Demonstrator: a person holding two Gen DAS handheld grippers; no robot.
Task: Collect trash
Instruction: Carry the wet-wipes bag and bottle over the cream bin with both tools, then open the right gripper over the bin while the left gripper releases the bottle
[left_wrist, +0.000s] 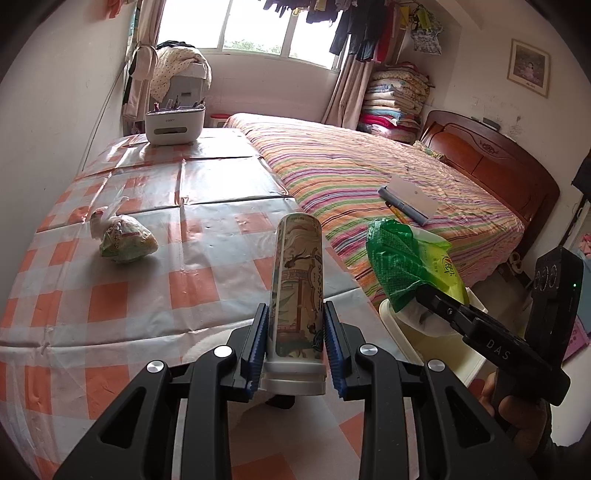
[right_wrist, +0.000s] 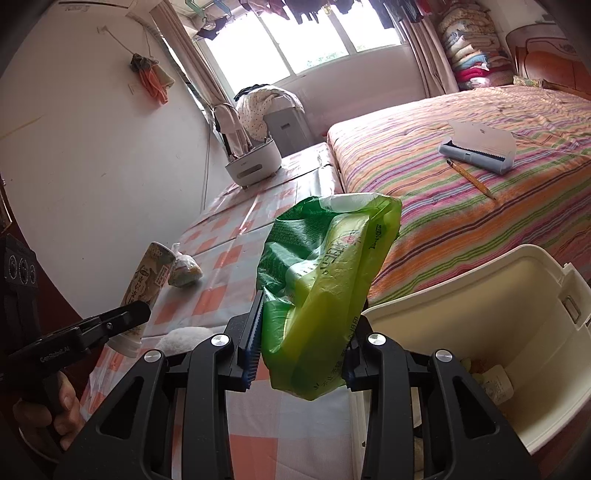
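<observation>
My left gripper (left_wrist: 294, 332) is shut on a tall printed can (left_wrist: 295, 291), held over the checked table; the can also shows in the right wrist view (right_wrist: 146, 288). My right gripper (right_wrist: 301, 332) is shut on a crumpled green plastic bag (right_wrist: 325, 280), held beside the cream bin (right_wrist: 517, 295); the bag also shows in the left wrist view (left_wrist: 402, 258). A small knotted bag of trash (left_wrist: 123, 238) lies on the table to the left, and shows in the right wrist view (right_wrist: 184, 271).
A checked orange-and-white tablecloth (left_wrist: 110, 295) covers the table. A white desk organiser (left_wrist: 174, 123) stands at its far end. The striped bed (left_wrist: 369, 173) holds a lint roller (right_wrist: 480, 147) and a pencil (right_wrist: 471, 179). The bin holds some trash (right_wrist: 495, 380).
</observation>
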